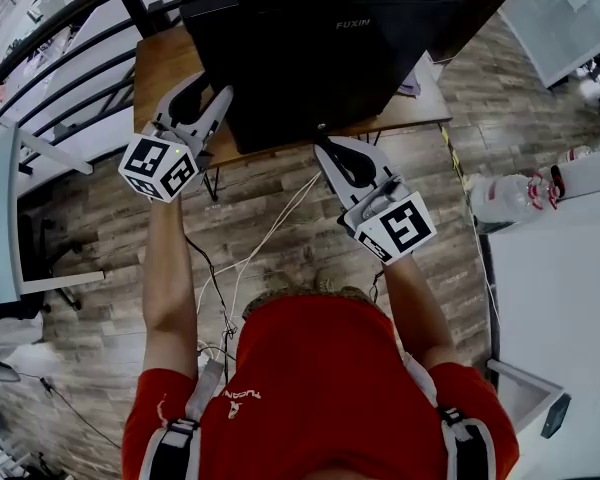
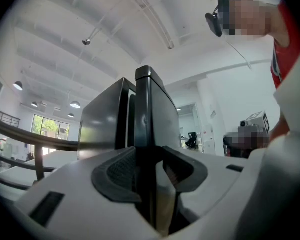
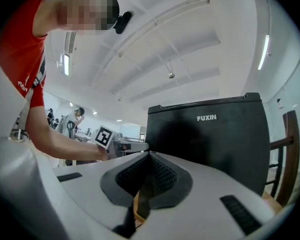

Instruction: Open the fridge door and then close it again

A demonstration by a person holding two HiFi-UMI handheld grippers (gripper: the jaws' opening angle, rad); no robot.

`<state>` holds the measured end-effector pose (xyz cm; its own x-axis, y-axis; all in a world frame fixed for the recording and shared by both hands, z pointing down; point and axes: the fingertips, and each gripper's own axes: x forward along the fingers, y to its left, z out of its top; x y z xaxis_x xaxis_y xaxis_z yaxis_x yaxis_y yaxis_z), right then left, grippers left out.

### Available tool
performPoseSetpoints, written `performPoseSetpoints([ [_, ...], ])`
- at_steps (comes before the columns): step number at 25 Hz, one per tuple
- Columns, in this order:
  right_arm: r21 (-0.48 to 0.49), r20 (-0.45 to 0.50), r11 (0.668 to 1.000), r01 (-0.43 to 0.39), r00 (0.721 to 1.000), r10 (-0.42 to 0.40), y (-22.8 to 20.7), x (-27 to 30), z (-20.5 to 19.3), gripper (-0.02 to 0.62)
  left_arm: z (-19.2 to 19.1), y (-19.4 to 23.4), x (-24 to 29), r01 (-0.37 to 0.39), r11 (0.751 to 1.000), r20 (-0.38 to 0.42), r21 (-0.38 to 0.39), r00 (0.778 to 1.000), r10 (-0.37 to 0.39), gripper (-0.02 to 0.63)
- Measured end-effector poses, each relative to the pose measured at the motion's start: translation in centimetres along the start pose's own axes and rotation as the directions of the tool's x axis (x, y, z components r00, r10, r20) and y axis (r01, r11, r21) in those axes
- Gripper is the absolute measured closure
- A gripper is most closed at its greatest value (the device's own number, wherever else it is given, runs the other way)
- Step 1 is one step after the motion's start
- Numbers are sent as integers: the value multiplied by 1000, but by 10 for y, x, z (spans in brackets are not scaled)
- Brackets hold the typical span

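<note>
A small black fridge [image 1: 320,48] marked FUXIN stands on a wooden table [image 1: 165,68], its door facing me. My left gripper [image 1: 212,88] reaches the door's left edge. In the left gripper view that door edge [image 2: 149,109] runs upright between the two pads, and the left gripper [image 2: 149,156] is closed on it from both sides. My right gripper [image 1: 326,148] hovers in front of the door's lower middle, shut and empty. The right gripper view shows the right gripper [image 3: 149,158] with pads together, the fridge front [image 3: 215,144] just beyond, and the left gripper's marker cube [image 3: 105,136] off to the left.
A dark railing [image 1: 60,58] curves behind the table at the left. White cables [image 1: 255,253] trail over the wood floor under the table. To the right is a white table [image 1: 570,278] with a plastic bottle [image 1: 510,196] at its edge.
</note>
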<state>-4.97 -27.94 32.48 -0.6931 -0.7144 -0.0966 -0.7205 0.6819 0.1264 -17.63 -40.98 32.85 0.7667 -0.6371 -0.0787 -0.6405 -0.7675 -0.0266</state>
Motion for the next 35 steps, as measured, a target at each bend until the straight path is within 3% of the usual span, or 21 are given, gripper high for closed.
performPoseSetpoints([
  [7,-10,14,999,-38,999,38,18,-9,8,571,4,-51,-23,-44,999,10,20,999,44,446],
  [11,-23,17,1000,-18,1000,19,30,-20,11,571,6,-88,-41,-57,998,41,16,998,56,457],
  [20,1,21,996,85,996,-85,40,-62,8,569,9,-169,-58,37,999,94,-25,995,-34,474],
  [25,37,29,993,108,994,-109,38,-93,7,569,9,-205,-58,51,998,94,-33,994,-48,477],
  [35,80,51,996,45,997,-49,37,-155,15,566,10,-284,-52,20,999,101,-35,995,-16,485],
])
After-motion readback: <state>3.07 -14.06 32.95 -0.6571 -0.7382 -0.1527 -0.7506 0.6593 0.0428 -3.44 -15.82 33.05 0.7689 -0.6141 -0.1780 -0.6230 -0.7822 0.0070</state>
